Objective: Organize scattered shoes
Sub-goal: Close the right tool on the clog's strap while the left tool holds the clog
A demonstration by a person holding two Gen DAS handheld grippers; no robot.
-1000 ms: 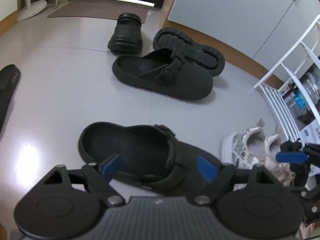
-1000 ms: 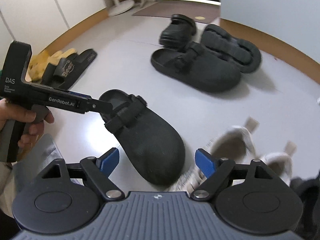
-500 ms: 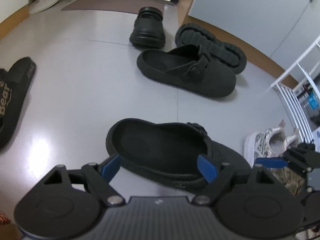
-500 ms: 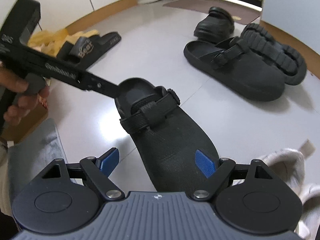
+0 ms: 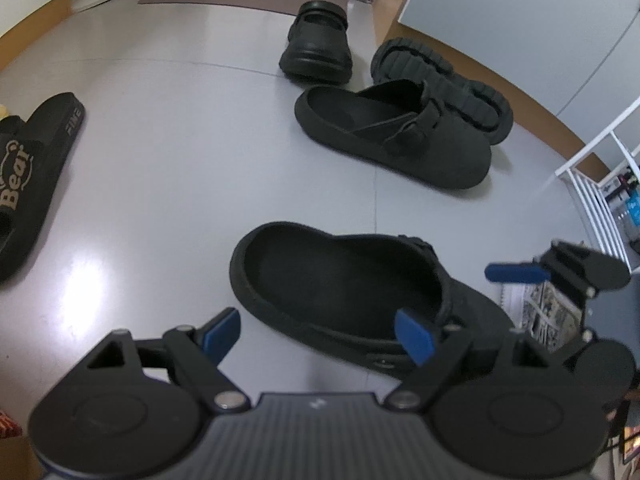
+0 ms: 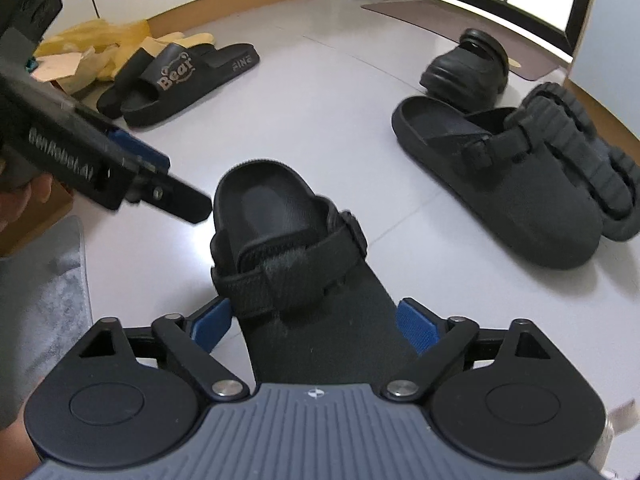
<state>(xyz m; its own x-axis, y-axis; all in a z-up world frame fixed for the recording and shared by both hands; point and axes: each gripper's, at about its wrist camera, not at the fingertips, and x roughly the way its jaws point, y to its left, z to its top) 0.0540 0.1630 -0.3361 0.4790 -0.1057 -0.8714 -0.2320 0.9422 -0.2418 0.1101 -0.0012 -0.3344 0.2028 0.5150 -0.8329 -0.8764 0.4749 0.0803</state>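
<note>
While the near black clog (image 6: 304,276) lies on the pale grey floor (image 6: 320,80) with its heel opening facing away in the right wrist view, the right gripper (image 6: 314,324) sits low over its toe end, jaws opening, the blue pads (image 6: 416,326) standing either side of the shoe's body without visibly pressing on it. From the left wrist view the same clog (image 5: 348,284) lies across the frame, heel cup to the left, and the left gripper (image 5: 318,332) hovers near its side with jaws wide apart and nothing between them; one blue pad (image 5: 414,334) overlaps the shoe's rim in the picture, though I cannot tell whether it touches. The left gripper's finger (image 6: 176,198) points at the clog's heel rim, close beside it, and a hand (image 6: 24,200) grips its handle at the left edge. Farther off, a second black clog (image 6: 500,180) lies upright, and just beside it a chunky-soled shoe (image 6: 580,152) lies tipped with its tread showing, the two touching. Behind them stands a glossy black shoe (image 6: 468,68) near a brown doormat (image 6: 460,20). A pair of black slides marked "Bear" (image 6: 176,80) lies well apart to the left, next to some yellow bags (image 6: 96,36). A white wire rack (image 5: 596,200) stands at the right in the left wrist view, with a patterned sneaker (image 5: 540,308) partly hidden behind the right gripper there.
</note>
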